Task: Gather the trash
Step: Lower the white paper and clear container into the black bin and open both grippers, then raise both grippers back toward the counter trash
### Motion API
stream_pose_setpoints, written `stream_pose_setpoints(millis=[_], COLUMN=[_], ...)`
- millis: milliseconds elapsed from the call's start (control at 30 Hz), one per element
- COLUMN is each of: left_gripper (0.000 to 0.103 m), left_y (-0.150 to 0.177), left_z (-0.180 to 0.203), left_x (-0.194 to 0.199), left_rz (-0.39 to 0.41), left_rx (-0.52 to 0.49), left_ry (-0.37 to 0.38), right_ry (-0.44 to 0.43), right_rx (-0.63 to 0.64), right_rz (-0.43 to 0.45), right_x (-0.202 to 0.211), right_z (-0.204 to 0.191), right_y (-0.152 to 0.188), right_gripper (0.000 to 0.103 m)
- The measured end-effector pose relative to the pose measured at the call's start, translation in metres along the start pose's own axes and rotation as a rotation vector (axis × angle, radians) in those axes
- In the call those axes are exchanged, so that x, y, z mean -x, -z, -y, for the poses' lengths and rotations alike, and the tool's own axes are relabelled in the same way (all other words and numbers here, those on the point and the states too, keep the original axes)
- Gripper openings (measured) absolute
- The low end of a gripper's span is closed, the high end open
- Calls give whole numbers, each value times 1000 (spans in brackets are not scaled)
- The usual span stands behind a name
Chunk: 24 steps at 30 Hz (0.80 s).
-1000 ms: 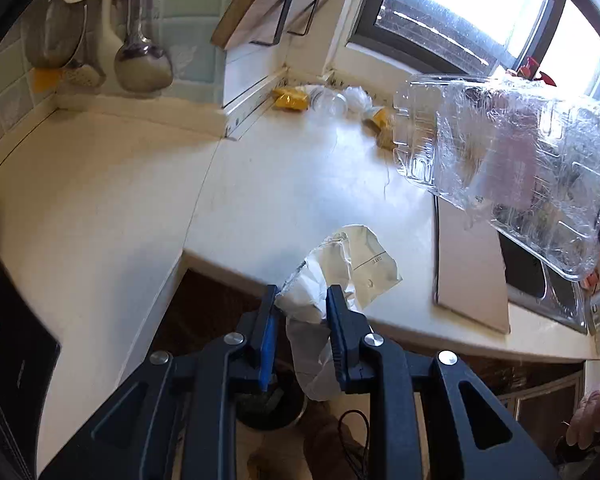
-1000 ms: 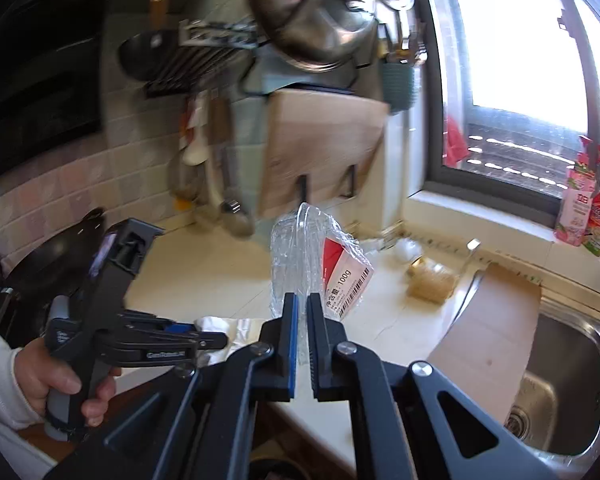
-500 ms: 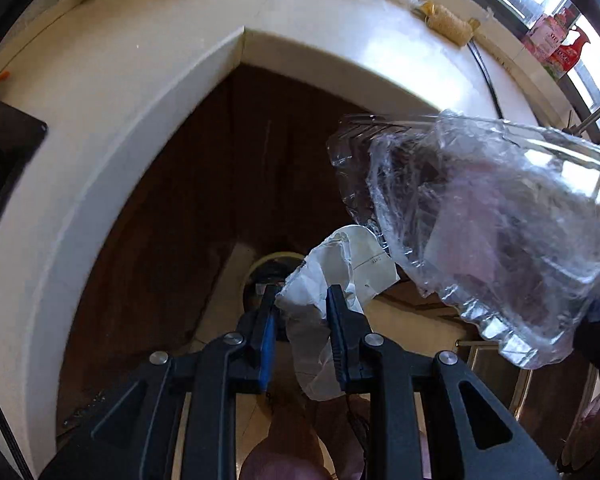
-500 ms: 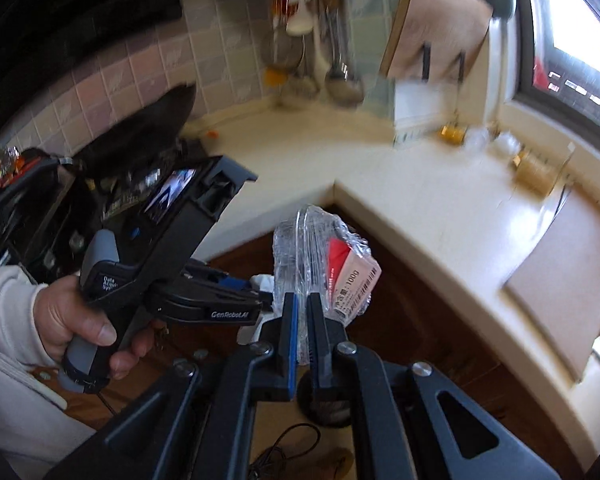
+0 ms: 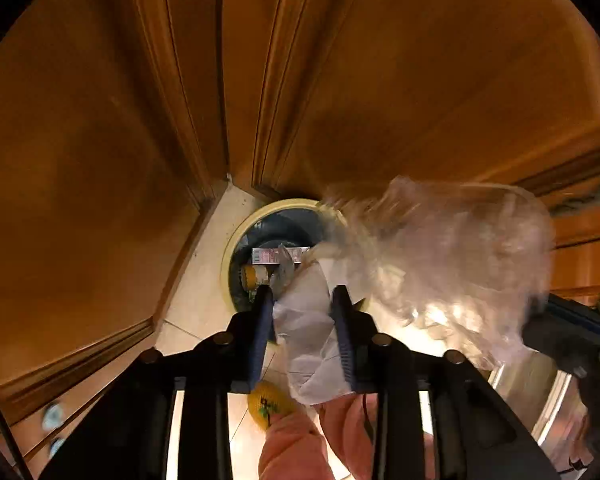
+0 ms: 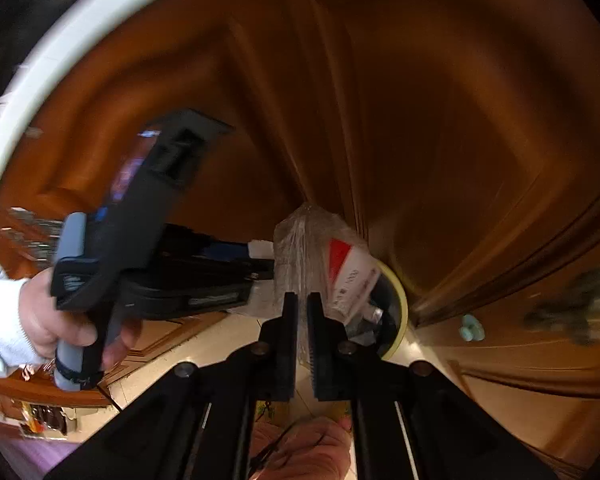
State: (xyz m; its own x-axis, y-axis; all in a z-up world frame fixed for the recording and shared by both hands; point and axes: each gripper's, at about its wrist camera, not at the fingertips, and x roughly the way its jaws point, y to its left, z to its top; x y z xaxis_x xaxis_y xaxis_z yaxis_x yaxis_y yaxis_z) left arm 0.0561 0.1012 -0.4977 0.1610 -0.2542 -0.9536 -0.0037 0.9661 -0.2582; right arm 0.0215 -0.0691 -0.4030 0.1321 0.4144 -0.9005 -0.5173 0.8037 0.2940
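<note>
Two bits of trash were in play, both hanging over the trash bin (image 5: 236, 240) on the floor. Our left gripper (image 5: 304, 312) had the crumpled white paper (image 5: 308, 320) between its blue pads, and its jaws were opening, with the paper not yet dropped. Our right gripper (image 6: 302, 320) was clamped tight on the clear plastic container (image 6: 304, 248).

Writing-wise, the container's red and white label (image 6: 348, 276) had printing on it, but it was too smeared for us to read. Same for the little printed carton (image 5: 276, 256) already inside the bin.

Only the left wrist view looked down into the bin: the carton at 12 o'clock inside the rim, something yellow at about 9. There the plastic container (image 5: 452, 264) filled the whole 3 o'clock side as a blur. Only the right wrist view showed the left hand (image 6: 56, 320) in a white sleeve around the grip, out at 9 o'clock, plus the counter edge (image 6: 60, 40) curving across 10 to 11.

Room was tight: wooden cabinet doors (image 5: 380, 80) met in a corner right behind the bin, and just a wedge of pale floor tile (image 5: 196, 300) stayed open at 7 o'clock of it.
</note>
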Motion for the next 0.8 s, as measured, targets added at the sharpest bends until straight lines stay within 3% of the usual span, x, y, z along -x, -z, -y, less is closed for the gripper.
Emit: stream_pose_setpoints(millis=[33,133,167,200,233,267,567,800], left_gripper=[36,65,70,70,70,70,70,70], left_y=[1,11,10,10,12,11,26,24], left_z=[-3,-6,-7,-8,-10,-11,-16,7], left_x=[-12,-40,-48,-56,-62,-66,-36,44], left_rz=[4,0,-6,-17,-31,-41,-37,27], left_rx=[-5,-21,-21,-20,-15,-7,60,35], left_ry=[-2,-23,-30,-40,-55,-66,-79,-60], right_ry=[6,50,61,76,89,88,77,85], right_rx=[-5,-35,-51,-70,-91,-103,-126,-158], right_rz=[-19,-71,-92,-120,-137,-138,-137,-81], right_x=[-15,-62,-74,-86,-95,-99,-67,7], right_z=[6,25,29,34,38,40,32,7], right_y=[1,7,8,9,11,11,13,5], right_gripper=[5,6,10,16,31,40,40,40])
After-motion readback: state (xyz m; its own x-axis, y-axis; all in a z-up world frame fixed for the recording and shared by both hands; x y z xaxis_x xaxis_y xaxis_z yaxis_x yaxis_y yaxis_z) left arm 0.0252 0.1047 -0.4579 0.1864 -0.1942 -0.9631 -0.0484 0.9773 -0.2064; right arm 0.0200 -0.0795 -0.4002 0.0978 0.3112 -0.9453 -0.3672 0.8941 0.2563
